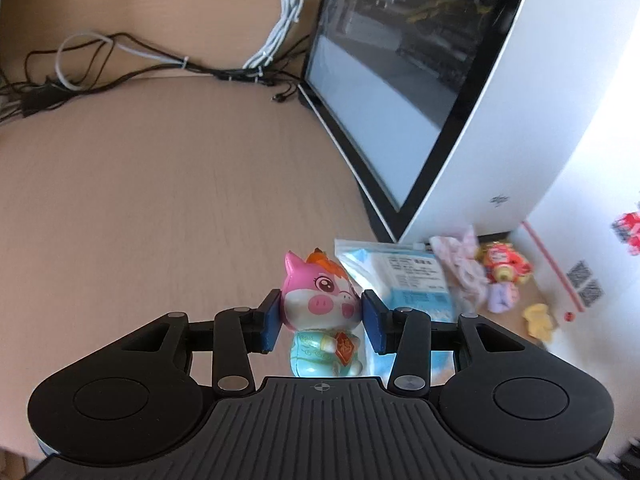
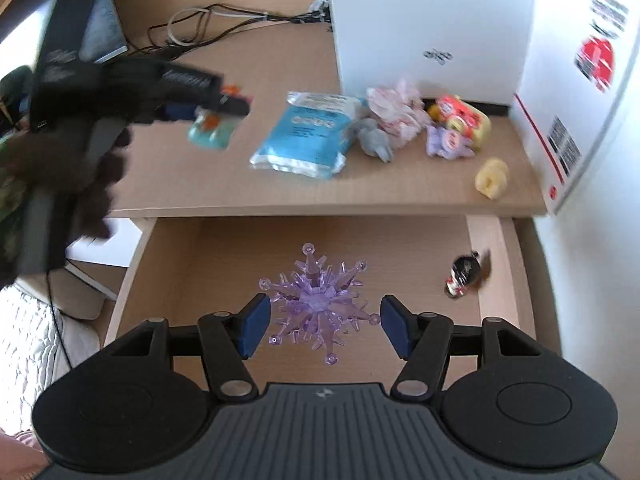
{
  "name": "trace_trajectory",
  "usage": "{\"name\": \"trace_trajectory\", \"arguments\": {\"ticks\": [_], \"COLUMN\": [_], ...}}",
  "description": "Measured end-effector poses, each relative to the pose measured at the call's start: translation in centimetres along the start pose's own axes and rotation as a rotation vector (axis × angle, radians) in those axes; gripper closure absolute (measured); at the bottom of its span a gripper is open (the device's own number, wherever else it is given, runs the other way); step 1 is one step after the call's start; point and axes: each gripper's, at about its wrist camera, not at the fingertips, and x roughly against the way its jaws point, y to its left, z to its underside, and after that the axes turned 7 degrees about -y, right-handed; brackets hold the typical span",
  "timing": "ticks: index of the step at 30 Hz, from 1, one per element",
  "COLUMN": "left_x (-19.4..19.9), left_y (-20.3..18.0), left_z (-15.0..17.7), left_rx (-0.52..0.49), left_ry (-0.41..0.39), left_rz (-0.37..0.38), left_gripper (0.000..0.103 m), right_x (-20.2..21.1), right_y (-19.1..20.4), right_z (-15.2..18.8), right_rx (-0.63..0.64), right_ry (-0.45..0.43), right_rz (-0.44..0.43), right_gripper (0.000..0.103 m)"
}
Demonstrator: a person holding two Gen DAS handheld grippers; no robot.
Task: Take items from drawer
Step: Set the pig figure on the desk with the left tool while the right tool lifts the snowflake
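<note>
My left gripper (image 1: 320, 326) is shut on a pink pig figurine (image 1: 320, 304) in a mint robe, its blue pads pressed to both sides of the head above the desk top (image 1: 160, 208). The right wrist view shows that gripper (image 2: 208, 116) blurred at upper left, with the pig (image 2: 210, 130) in it. The open drawer (image 2: 492, 240) lies below the desk edge. A clear purple snowflake ornament (image 2: 318, 304) rests on the drawer floor. My right gripper (image 2: 324, 328) is open, one pad on either side of the ornament, with gaps showing. A small dark wrapped item (image 2: 464, 276) lies at the drawer's right.
On the desk lie a blue packet (image 2: 304, 136), a grey toy (image 2: 374, 140), pink cloth (image 2: 394, 110), a red-yellow toy (image 2: 460, 118), a purple toy (image 2: 444, 142) and a yellow piece (image 2: 492, 178). A white computer case (image 2: 432, 20) stands behind; cables (image 1: 160, 64) run along the back.
</note>
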Motion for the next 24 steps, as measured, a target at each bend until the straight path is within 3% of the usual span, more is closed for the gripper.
{"name": "trace_trajectory", "arguments": {"ticks": [4,7,15,20,24], "left_x": [-2.6,-2.7,0.9,3.7,6.9], "left_y": [-0.8,-0.7,1.9,3.7,5.7], "left_z": [0.7,1.4,1.1,1.5,4.0], "left_rx": [-0.031,-0.049,0.070,0.133,0.183], "left_ry": [0.063,0.054,-0.108,-0.118,-0.090], "left_rz": [-0.056,-0.072,0.045,0.041,0.019], "left_gripper": [0.056,0.053,0.056,0.056,0.056], "right_x": [-0.5,-0.8,-1.8,-2.7,-3.8], "right_y": [-1.2,-2.1,-2.7,-1.8,-0.2], "right_z": [0.6,0.8,0.5,-0.1,-1.3], "right_rx": [-0.022,-0.051,-0.046,-0.010,0.041], "right_ry": [0.003,0.005,0.011,0.020,0.020], "right_rz": [0.025,0.049,0.065,0.039,0.004], "right_gripper": [0.042,0.042,0.042,0.042,0.042]}}
